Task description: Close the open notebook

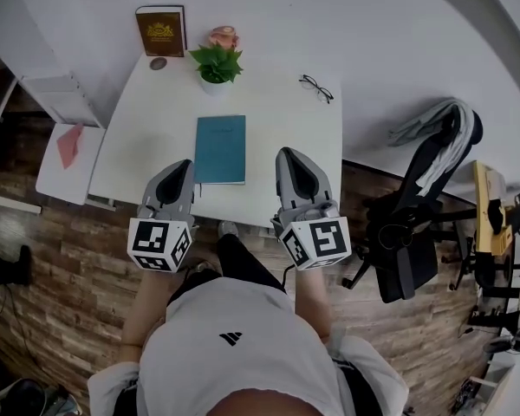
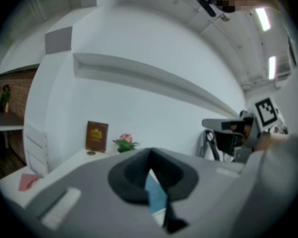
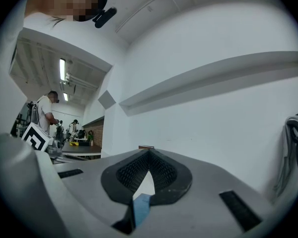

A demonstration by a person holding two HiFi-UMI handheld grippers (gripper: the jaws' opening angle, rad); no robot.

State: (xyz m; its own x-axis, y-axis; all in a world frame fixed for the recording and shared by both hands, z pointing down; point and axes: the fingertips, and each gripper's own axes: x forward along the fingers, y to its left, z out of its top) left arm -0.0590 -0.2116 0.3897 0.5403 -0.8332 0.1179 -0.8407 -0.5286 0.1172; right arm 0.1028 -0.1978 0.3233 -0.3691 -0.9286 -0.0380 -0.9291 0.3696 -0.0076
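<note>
I see the teal notebook [image 1: 220,149] lying flat on the white table [image 1: 277,137]. It is shut, with its cover facing up. It sits near the front edge of the table, between my 2 grippers.

My left gripper [image 1: 180,168] is just beside the notebook's left side, above the table's front edge. In the left gripper view its 2 jaws are pressed together at the tips [image 2: 149,151]. Nothing is held between them. A bit of the teal notebook [image 2: 156,195] shows through the thin gap lower down, behind the jaws.

My right gripper [image 1: 288,156] is on the other side, a little apart from the notebook's right edge. In the right gripper view its 2 jaws also meet at the tips [image 3: 149,152], and they hold nothing. A bit of blue cover [image 3: 140,205] peeks through the gap there too.

At the back of the table a brown book [image 1: 161,30] stands up against the white wall. A small dark round thing [image 1: 159,63] lies right in front of it. Next to that is a green plant [image 1: 217,63] in a white pot, with a pink flower [image 1: 224,35] behind it. A pair of glasses [image 1: 316,87] lies near the right back corner.

To the right of the table stands a black chair [image 1: 416,206] with grey cloth over its back. To the left, a pink paper [image 1: 69,144] lies on a small white side table [image 1: 56,176].
</note>
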